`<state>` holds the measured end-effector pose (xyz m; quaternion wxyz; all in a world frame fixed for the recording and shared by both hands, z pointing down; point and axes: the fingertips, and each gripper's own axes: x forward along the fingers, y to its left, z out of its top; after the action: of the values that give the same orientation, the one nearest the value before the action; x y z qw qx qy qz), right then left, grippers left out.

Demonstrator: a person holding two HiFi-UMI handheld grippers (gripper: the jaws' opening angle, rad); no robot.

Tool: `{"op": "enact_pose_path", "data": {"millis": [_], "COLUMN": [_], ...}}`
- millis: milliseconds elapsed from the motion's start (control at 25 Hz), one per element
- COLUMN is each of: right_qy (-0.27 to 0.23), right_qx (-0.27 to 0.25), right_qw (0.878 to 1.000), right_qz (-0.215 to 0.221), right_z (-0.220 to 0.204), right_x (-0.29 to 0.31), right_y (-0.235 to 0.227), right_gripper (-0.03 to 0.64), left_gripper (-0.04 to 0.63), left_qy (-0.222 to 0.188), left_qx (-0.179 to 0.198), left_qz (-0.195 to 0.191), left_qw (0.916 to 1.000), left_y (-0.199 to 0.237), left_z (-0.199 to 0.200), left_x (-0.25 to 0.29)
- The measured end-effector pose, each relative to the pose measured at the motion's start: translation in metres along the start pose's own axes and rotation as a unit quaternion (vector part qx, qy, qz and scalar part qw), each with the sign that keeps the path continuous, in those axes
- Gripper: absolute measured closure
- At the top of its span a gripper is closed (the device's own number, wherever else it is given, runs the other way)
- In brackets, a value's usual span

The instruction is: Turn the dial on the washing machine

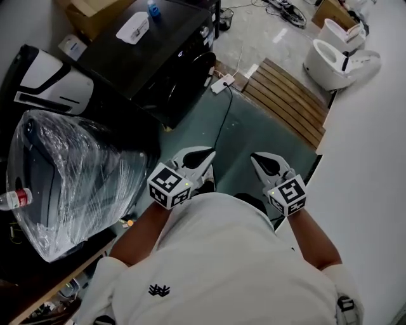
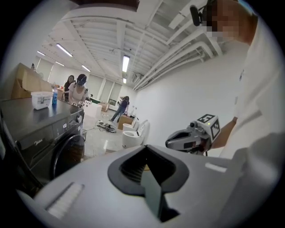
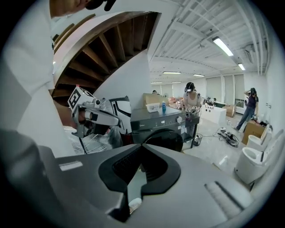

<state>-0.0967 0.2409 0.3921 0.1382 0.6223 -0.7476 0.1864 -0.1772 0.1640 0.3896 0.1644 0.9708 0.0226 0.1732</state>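
room: open workshop, white beamed ceiling with strip lights, pale glossy floor [image 1: 257,28]
washing machine [image 1: 168,60]: dark front-loader, upper left in the head view, well ahead of both grippers
dial [image 3: 180,119]: round knob on the machine's top control strip, right of the lit display in the right gripper view; nothing touches it
top of machine: white container [image 1: 133,27] with a blue bottle [image 1: 153,8] just behind it
left gripper [image 1: 208,154]: jaws pressed together, nothing between them; held in front of the person's chest, tilted a little downward, well apart from the machine
right gripper [image 1: 255,157]: jaws fully together, empty; beside the left one with a gap between, same slight downward tilt
left of person: bulky dark item in clear plastic wrap [image 1: 70,178], a water bottle [image 1: 14,198] lying at its edge
floor items: power strip [image 1: 222,83] with a black cable running back toward the person, just beside the machine's front corner; wooden slat platform [image 1: 288,98] to the right of it
far right: white toilets [image 1: 336,60] standing on the floor along the white wall
background: other people [image 3: 191,100] standing behind the machine, wearing head rigs
operator: white shirt [image 1: 222,266], bare forearms
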Motion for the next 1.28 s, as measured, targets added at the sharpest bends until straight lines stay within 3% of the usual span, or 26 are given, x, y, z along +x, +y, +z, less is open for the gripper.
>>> {"op": "enact_pose_path", "data": {"millis": [280,480,640,760,1000,1280], "right_qy": [0.0,0.003,0.009,0.022,0.054,0.058], "right_qx": [-0.029,-0.049,-0.074,-0.099,-0.167,-0.198], "right_qw": [1.0,0.998,0.995,0.991,0.973,0.965], "right_qz": [0.005,0.027,0.061,0.092,0.149,0.16], "right_z": [0.045,0.064,0.075,0.081,0.087,0.082], "right_x": [0.083,0.141,0.196,0.238,0.323,0.416], "right_y": [-0.049,-0.1,-0.157,-0.203,-0.29,-0.349], "right_gripper": [0.611,0.563,0.562,0.549,0.518,0.489], "left_gripper": [0.538,0.538,0.537,0.537,0.537,0.537], "left_qy": [0.002,-0.013,-0.021,-0.034,-0.068,-0.071], "left_qx": [0.006,-0.007,-0.016,-0.03,-0.072,-0.092], "left_qz": [0.0,0.042,0.097,0.149,0.24,0.314], "left_qw": [1.0,0.999,0.9949,0.9878,0.9658,0.9424], "left_y": [0.076,0.119,0.153,0.179,0.205,0.219], "left_z": [0.033,0.052,0.067,0.085,0.123,0.134], "left_x": [0.024,0.044,0.067,0.087,0.133,0.165]}}
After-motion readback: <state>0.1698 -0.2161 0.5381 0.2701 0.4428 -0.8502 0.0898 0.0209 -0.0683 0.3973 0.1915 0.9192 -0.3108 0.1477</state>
